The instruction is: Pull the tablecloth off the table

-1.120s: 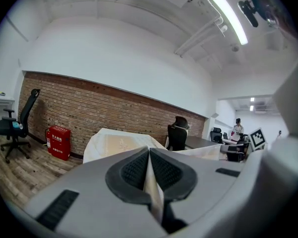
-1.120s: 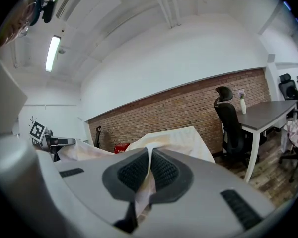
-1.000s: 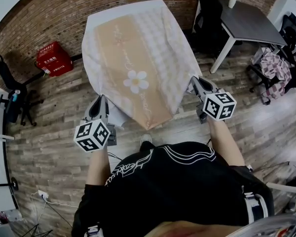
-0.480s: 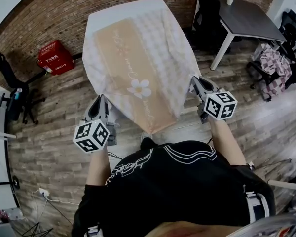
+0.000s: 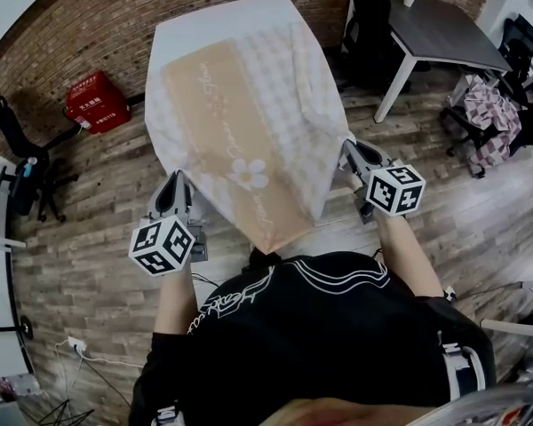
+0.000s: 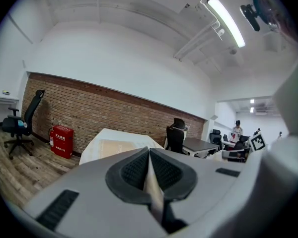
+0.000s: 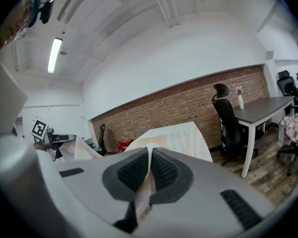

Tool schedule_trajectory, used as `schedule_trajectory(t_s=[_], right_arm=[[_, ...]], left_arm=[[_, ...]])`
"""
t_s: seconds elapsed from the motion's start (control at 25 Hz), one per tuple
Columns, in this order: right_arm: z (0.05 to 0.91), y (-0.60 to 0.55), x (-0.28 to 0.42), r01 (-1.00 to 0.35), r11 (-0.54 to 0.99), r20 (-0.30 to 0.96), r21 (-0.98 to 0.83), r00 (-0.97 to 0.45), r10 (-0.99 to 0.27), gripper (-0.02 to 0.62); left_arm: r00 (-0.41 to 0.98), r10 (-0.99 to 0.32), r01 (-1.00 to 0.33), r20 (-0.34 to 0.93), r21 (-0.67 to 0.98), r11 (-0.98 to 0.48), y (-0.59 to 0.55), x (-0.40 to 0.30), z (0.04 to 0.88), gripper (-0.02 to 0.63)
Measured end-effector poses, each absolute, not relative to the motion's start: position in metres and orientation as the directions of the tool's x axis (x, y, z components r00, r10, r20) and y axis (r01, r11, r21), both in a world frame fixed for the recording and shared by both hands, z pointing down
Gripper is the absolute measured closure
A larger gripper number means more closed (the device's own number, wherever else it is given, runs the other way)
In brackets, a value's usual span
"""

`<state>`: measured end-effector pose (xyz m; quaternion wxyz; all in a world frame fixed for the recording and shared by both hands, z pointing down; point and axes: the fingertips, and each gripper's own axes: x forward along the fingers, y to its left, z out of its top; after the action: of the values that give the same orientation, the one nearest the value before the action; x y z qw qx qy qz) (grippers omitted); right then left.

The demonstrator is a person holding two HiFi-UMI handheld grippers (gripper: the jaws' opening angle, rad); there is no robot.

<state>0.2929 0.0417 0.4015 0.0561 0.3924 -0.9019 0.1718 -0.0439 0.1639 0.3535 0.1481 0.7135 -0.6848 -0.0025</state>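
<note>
A white checked tablecloth (image 5: 249, 105) with a peach middle band and a daisy print covers the table and hangs toward me. My left gripper (image 5: 173, 191) is shut on its near left corner. My right gripper (image 5: 348, 149) is shut on its near right corner. In the left gripper view a thin fold of cloth (image 6: 153, 190) is pinched between the black pads of the left gripper (image 6: 149, 155), with the covered table (image 6: 114, 145) behind. The right gripper view shows the cloth (image 7: 145, 190) pressed between the pads of the right gripper (image 7: 150, 155).
A red box (image 5: 96, 103) stands by the brick wall at the left. A dark desk (image 5: 444, 34) with black office chairs (image 5: 364, 25) is at the right. Another black chair (image 5: 18, 162) stands far left. The floor is wood planks.
The cloth's near edge has slid toward me and hangs lower. The daisy print has moved nearer. Both grippers have shifted only slightly.
</note>
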Motion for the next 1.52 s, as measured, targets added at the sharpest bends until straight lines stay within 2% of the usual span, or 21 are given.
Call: schedule_trajectory(t_s=[0.76, 1.12, 1.32, 1.52], right_arm=[[0.429, 0.058, 0.304, -0.715, 0.626, 0.281, -0.311, -0.699, -0.658, 0.598], [0.457, 0.064, 0.308, -0.704, 0.615, 0.340, -0.354, -0.710, -0.617, 0.598], [0.459, 0.063, 0.304, -0.651, 0.599, 0.304, -0.466, -0.754, -0.583, 0.598], [0.453, 0.064, 0.300, -0.653, 0.626, 0.297, -0.426, -0.755, -0.585, 0.598]], left_arm=[[0.057, -0.964, -0.965, 0.261, 0.260, 0.014, 0.176, -0.034, 0.388, 0.600], [0.077, -0.954, -0.960, 0.289, 0.281, 0.007, 0.173, -0.026, 0.403, 0.600], [0.087, -0.951, -0.961, 0.296, 0.277, -0.001, 0.167, -0.024, 0.403, 0.600], [0.099, -0.951, -0.963, 0.292, 0.267, -0.018, 0.160, -0.021, 0.400, 0.600]])
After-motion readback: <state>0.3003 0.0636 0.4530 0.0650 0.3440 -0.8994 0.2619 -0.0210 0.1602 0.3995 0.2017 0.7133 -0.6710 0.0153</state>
